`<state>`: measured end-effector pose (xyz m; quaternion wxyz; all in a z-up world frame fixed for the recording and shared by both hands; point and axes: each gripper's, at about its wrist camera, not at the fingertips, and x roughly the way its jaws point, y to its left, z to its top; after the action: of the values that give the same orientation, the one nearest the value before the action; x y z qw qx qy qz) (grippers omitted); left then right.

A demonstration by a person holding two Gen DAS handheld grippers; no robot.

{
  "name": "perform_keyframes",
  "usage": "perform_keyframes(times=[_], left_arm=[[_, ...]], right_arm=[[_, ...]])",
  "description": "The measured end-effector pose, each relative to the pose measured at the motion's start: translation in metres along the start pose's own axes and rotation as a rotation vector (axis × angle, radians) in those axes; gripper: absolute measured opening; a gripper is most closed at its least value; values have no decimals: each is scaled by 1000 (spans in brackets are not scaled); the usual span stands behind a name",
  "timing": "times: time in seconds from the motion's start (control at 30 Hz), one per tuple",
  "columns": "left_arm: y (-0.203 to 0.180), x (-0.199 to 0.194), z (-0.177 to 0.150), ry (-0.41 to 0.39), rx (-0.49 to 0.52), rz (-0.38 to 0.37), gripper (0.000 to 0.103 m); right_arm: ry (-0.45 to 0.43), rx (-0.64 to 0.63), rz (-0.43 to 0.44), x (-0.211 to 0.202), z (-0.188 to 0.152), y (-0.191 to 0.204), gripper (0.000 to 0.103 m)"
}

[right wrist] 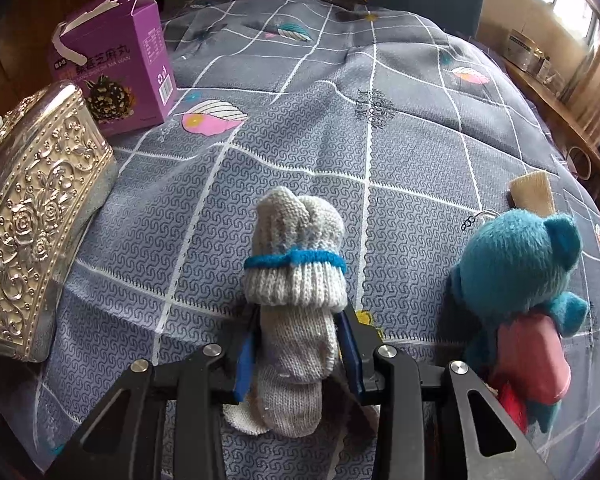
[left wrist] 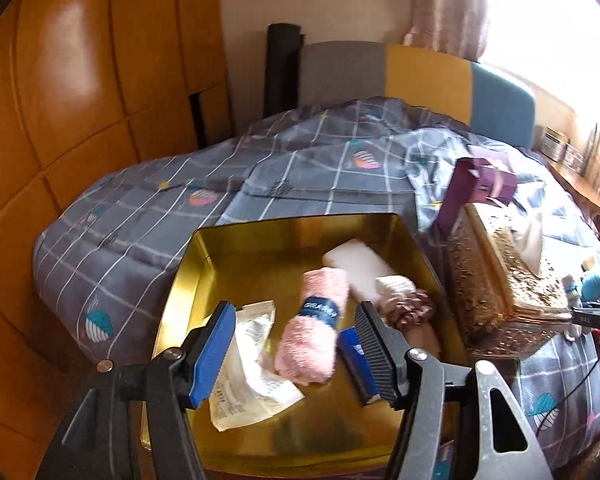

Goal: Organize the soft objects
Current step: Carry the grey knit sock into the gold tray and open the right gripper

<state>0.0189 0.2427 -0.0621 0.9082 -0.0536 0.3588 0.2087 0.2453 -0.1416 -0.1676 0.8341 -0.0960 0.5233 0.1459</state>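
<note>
two grippers work over a quilted bed: the right gripper (right wrist: 296,360) has its fingers (right wrist: 244,364) pinching a grey knitted sock bundle (right wrist: 296,276), bound by a blue band, which stands up from the fingers just above the grey checked quilt (right wrist: 380,160); the left gripper (left wrist: 296,356) has its fingers (left wrist: 216,352) spread and empty above a gold tin (left wrist: 228,240), with a rolled pink fluffy towel (left wrist: 316,336) lying on the tin floor between them, untouched. also in the tin are a crumpled white paper packet (left wrist: 252,364), a white block (left wrist: 360,264), a small blue pack (left wrist: 352,350) and a pinkish ruffled piece (left wrist: 408,308). just beside the tin stands an embossed metal tissue box (right wrist: 32,216), with a purple carton (right wrist: 116,60) behind it, and a teal plush toy (right wrist: 516,280) lies on the quilt near the sock. as a judgement, the grip sits low on the sock bundle, so the top-heavy end could flop or slip out on the way to the tin; the tissue box lies between and could be clipped, and the crowded tin leaves little room. the towel's dark band carries pale letters, too blurred to read surely; the carton shows chinese characters with "ma wan" beneath and a barcode; the paper's print is illegible
</note>
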Motion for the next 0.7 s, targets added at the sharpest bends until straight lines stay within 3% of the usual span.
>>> perform_keyframes(times=[0.47,0.7], left_arm=[[-28,-15,-9,-18,77,-72,63],[-28,-12,-12,-12,86,-94,63]], right_arm=[[8,161,1,-2,9,-14,32],[-48,235,-28,-27,64,-27,31]])
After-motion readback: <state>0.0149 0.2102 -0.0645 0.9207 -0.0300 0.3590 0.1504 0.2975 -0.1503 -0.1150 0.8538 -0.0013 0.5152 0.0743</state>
